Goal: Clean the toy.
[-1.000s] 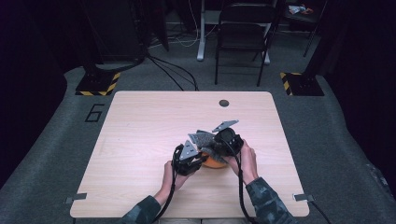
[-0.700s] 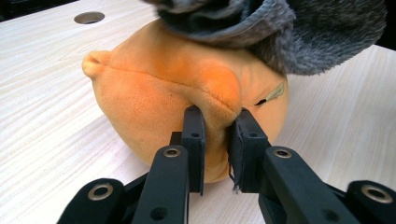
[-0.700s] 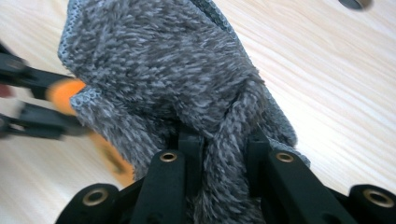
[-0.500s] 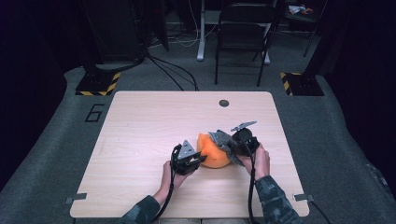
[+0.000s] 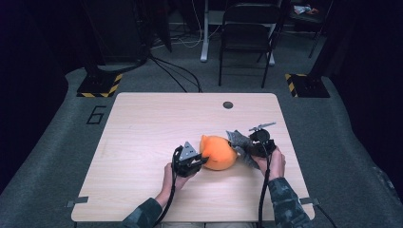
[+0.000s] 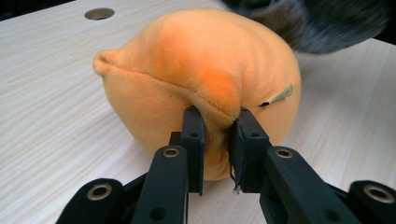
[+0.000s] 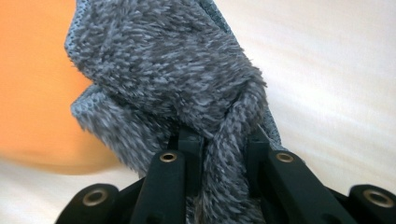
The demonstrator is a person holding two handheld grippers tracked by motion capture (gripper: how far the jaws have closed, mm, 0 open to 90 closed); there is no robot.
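On table [image 5: 142, 142], near-right of centre, sits orange plush [image 5: 217, 152], w/ grey fuzzy cloth [image 5: 239, 141] touching its right side. A sec ago both grippers crowded over plush, hiding it; now cloth is off to the right and plush is mostly bare, so uncovering looks nearly done. Left gripper [image 6: 215, 122] closed, pinching a plush fold. Right gripper [image 7: 219, 140] closed on cloth. Small tan tag [image 6: 279, 95] on plush, writing unreadable. "6" [image 5: 96, 114] marked on floor, left of table.

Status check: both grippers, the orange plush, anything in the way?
Left gripper shut on orange plush, pinching a fold. Right gripper shut on grey fuzzy cloth, touching the plush. Table otherwise unobstructed.
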